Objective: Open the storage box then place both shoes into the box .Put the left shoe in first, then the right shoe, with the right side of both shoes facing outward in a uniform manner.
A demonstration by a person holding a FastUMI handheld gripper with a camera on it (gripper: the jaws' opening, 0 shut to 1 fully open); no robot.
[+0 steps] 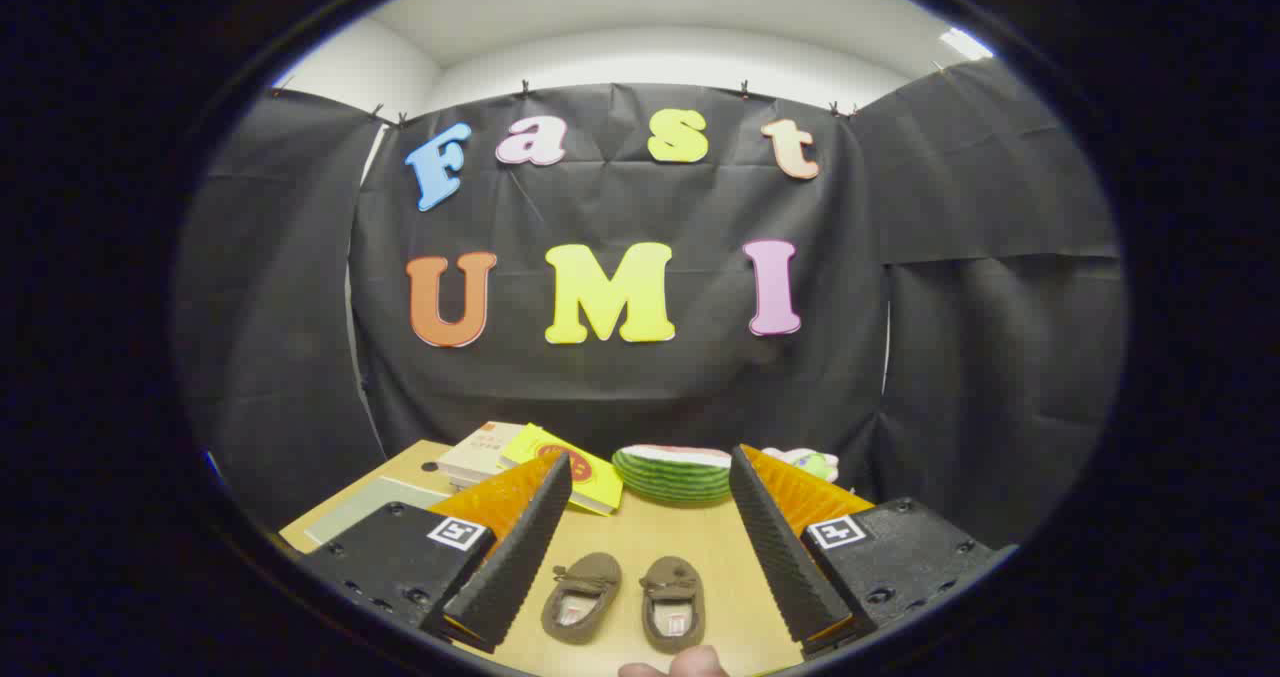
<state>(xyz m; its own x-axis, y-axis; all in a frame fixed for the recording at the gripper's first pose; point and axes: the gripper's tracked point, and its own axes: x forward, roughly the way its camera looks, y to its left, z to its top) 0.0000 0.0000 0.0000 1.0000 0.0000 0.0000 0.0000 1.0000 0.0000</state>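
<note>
Two small brown shoes lie side by side on the wooden table [660, 527], toes pointing away from me. The left shoe [581, 597] and the right shoe [673, 603] both sit between my fingers, low and near me. My gripper [648, 482] is open, its fingers spread wide above the table, holding nothing. A fingertip of a person's hand [680, 665] shows just under the right shoe.
At the far end of the table lie a yellow booklet [565, 467] on a pale book [480, 451], a watermelon-slice toy [675, 473] and a small pale toy [806, 462]. A grey-green flat sheet [365, 509] lies to the left. Black cloth walls the booth.
</note>
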